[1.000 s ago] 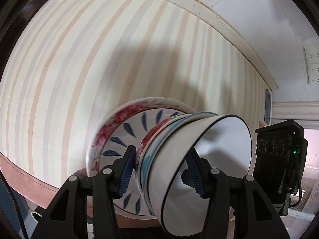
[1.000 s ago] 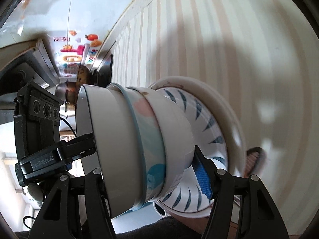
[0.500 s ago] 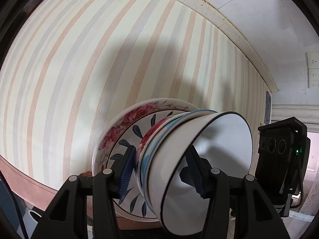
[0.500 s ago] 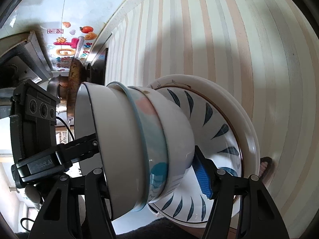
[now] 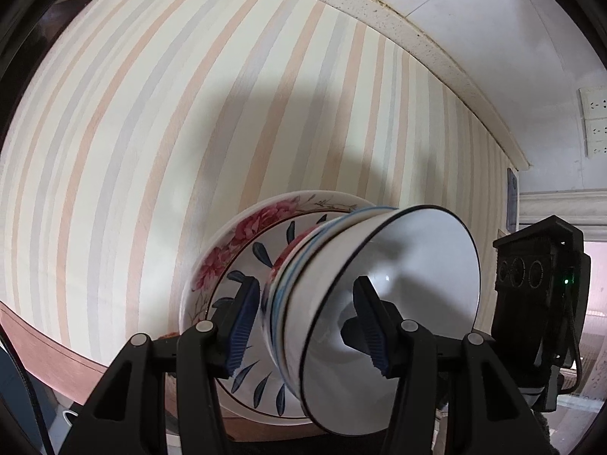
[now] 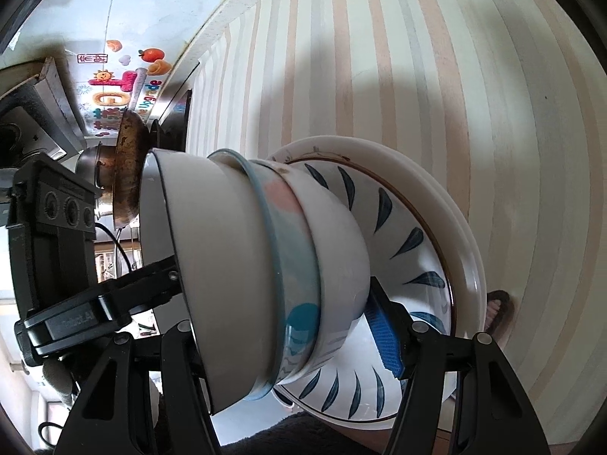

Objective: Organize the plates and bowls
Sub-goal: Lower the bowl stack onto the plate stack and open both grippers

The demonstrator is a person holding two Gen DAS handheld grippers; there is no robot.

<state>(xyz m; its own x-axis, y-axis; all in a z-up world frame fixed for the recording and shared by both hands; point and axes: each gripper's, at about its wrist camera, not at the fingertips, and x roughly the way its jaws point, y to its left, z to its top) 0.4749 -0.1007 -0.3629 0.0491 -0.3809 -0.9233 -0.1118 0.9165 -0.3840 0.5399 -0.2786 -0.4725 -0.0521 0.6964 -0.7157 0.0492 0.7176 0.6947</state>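
A stack of three nested bowls (image 5: 379, 273) sits on two plates: a blue-leaf plate (image 5: 258, 261) on a pink-flower plate (image 5: 227, 250). My left gripper (image 5: 307, 322) is shut on the rims of the bowl stack, one finger inside the top white bowl. My right gripper (image 6: 280, 322) is shut on the same bowl stack (image 6: 242, 258) from the opposite side, with its blue pad (image 6: 383, 333) against the blue-leaf plate (image 6: 409, 242). The pink-flower plate's rim (image 6: 466, 235) lies on the striped table.
The striped tablecloth (image 5: 151, 121) fills both views. The table's far edge meets a white wall (image 5: 493, 19) with sockets (image 5: 595, 121). A pan and a metal pot (image 6: 117, 178) stand at the table's far end. The other gripper's body (image 5: 538, 276) shows beside the bowls.
Both views have shifted slightly; the bowls and plates sit lower and closer to the table in the left wrist view. Both grips are unchanged.
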